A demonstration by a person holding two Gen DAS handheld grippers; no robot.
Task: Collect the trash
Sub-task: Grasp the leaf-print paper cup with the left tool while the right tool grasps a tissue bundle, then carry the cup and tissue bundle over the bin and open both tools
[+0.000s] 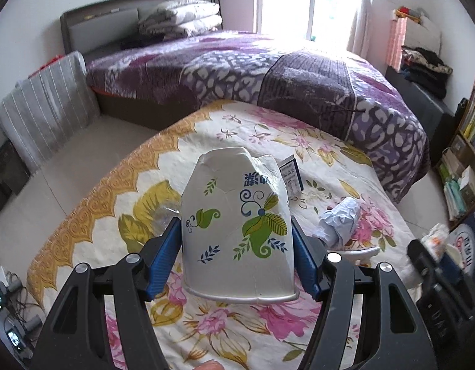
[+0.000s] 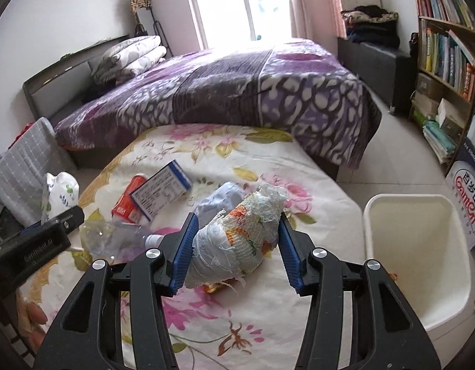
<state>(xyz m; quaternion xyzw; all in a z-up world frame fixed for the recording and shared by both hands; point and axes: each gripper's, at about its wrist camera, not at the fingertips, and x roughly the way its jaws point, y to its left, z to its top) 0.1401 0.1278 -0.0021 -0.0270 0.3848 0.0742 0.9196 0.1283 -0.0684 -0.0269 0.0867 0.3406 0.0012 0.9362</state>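
Purple bedspread (image 2: 225,92), bookshelf (image 2: 444,49), window (image 2: 225,0)

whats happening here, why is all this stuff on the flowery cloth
A person is clearing trash with a pair of tongs in each hand. The left tongs grip a crumpled paper cup; the right tongs hold a torn wad of wrapper. A white bin waits on the floor at the right. A clear plastic bottle, a red carton and a blue-edged box lie on the floral cloth.

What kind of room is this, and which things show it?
Most likely a bedroom in a home. A bed with a purple blanket stands by the window, folded quilts lie at its head, and a bookshelf full of books stands along the right wall.
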